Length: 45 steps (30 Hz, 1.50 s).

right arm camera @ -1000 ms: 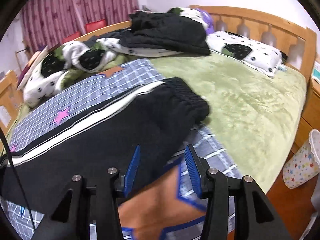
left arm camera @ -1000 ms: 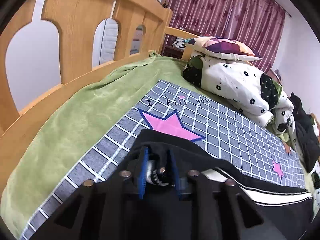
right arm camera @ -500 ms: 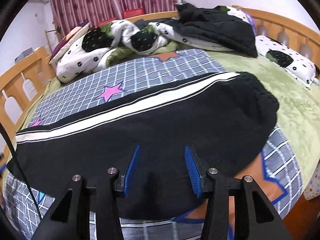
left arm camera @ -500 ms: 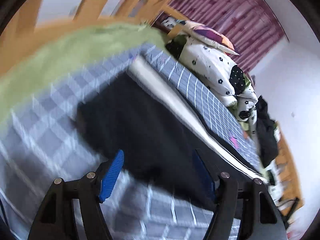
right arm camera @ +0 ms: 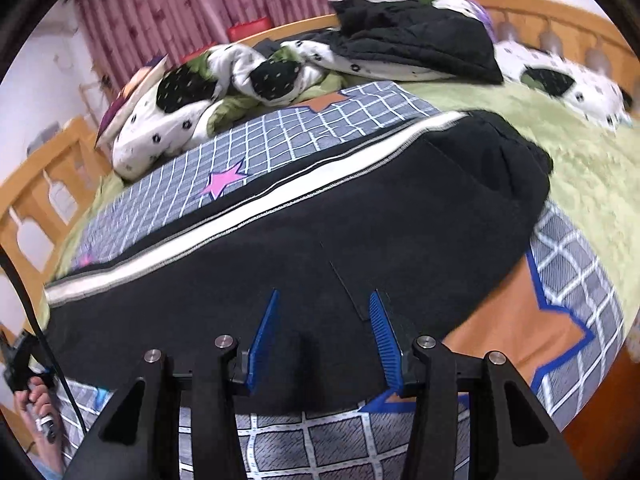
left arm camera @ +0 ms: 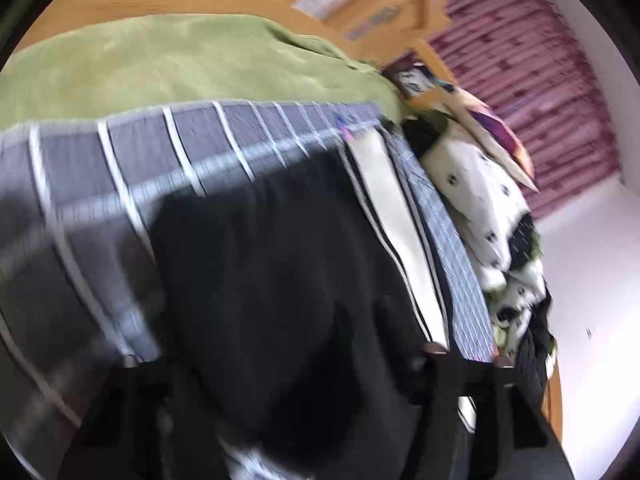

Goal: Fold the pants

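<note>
Black pants [right arm camera: 360, 216] with a white side stripe [right arm camera: 248, 212], spread flat and lengthwise across a grey checked sheet [right arm camera: 280, 136] on the bed; waistband end bunched toward the green blanket [right arm camera: 592, 168], leg ends running off toward the wooden bed rail [right arm camera: 36, 184].

Right gripper [right arm camera: 323, 312] low over the near edge of the pants, blue fingers [right arm camera: 267, 320] parted with a clear gap, black cloth visible between them, nothing pinched. Contact of the tips with the fabric hard to judge.

Left gripper [left arm camera: 288, 400] seen through heavy motion blur and a steep tilt. Black frame barely separable from the black pants [left arm camera: 280, 272]; fingers lost against the dark cloth, so opening and hold impossible to tell.

At the right view's lower left edge, a hand [right arm camera: 38, 404] with a ring, cut off by the lens rim, beside a black cable [right arm camera: 36, 320].

Behind the pants: a rumpled white floral quilt [right arm camera: 192, 100], a dark jacket [right arm camera: 416, 40] piled on it, a pillow [right arm camera: 576, 88] smeared by blur, and pink curtains [right arm camera: 168, 12]. An orange star print [right arm camera: 516, 320] partly covered by the pants.
</note>
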Each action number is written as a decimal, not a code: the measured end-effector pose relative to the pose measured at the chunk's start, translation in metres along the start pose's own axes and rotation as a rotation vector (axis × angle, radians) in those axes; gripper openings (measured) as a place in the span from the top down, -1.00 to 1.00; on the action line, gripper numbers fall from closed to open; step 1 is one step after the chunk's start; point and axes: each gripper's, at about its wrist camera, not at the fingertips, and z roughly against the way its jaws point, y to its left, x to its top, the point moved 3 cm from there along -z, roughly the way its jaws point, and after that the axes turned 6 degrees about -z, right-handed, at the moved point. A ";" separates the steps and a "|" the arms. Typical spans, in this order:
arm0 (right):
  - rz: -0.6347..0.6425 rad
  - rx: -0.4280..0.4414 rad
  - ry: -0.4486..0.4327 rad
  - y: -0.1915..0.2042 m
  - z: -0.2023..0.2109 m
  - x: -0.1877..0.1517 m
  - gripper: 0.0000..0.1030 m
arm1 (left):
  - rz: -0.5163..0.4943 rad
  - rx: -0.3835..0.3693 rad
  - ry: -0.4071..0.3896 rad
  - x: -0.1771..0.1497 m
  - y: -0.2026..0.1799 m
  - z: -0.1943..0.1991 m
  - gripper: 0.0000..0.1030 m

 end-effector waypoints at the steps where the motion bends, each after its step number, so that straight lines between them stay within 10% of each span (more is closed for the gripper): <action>1: -0.015 0.010 0.005 -0.002 -0.001 -0.001 0.08 | 0.005 0.008 -0.005 0.008 0.000 0.005 0.56; 2: -0.023 0.013 0.009 -0.004 -0.003 -0.002 0.08 | -0.006 0.005 -0.018 0.015 -0.002 0.012 0.92; 10: 0.003 0.035 0.018 0.001 -0.008 -0.004 0.08 | -0.279 0.059 -0.175 0.024 -0.028 0.081 0.87; 13: 0.004 0.057 0.032 0.005 -0.012 -0.006 0.08 | -0.271 0.119 -0.101 0.017 -0.014 0.058 0.87; 28: 0.056 0.058 0.031 0.012 -0.009 -0.015 0.08 | -0.476 -0.108 -0.306 0.050 -0.095 0.100 0.87; 37: 0.061 0.032 0.061 0.009 -0.019 -0.019 0.08 | -0.368 0.189 0.006 0.028 -0.007 0.022 0.73; 45: 0.093 0.040 0.065 0.025 -0.020 -0.021 0.08 | -0.337 0.133 0.086 0.009 0.025 0.046 -0.01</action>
